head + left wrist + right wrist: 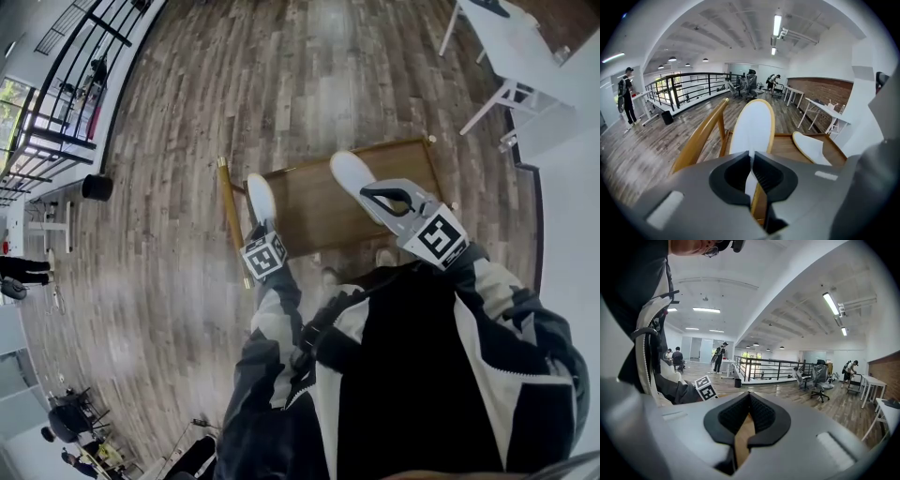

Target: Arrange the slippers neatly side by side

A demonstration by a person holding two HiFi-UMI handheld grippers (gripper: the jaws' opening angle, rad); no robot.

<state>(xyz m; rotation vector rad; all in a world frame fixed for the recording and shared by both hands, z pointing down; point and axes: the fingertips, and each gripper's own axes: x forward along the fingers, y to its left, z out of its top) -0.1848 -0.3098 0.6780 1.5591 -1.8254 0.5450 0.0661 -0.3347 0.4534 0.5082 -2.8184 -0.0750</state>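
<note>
Two white slippers are in play, and they are not yet side by side. One slipper [752, 124] is held at its near edge by the left gripper [751, 157], whose jaws are closed on the thin white material. In the left gripper view it rises ahead of the jaws, with its tan rim showing. In the head view this same slipper [261, 199] is at the left end of the wooden board [314, 220], close to the yellowish wooden rail [230, 211].

The other slipper [352, 173] lies flat on the board further to the right, apart from the first one, and it points in a somewhat different direction. It is also seen in the left gripper view [811, 146].

The right gripper [380, 199] is over or just beside this second slipper, but whether it touches it I cannot tell. Its jaws are closed together, and no slipper shows in the right gripper view [749, 397]. Only a tan strip shows in the gap below them, probably wood.

My judgement is that the task is about at its middle. What is left is to put the held slipper down beside the other, line up both, and let go.
</note>
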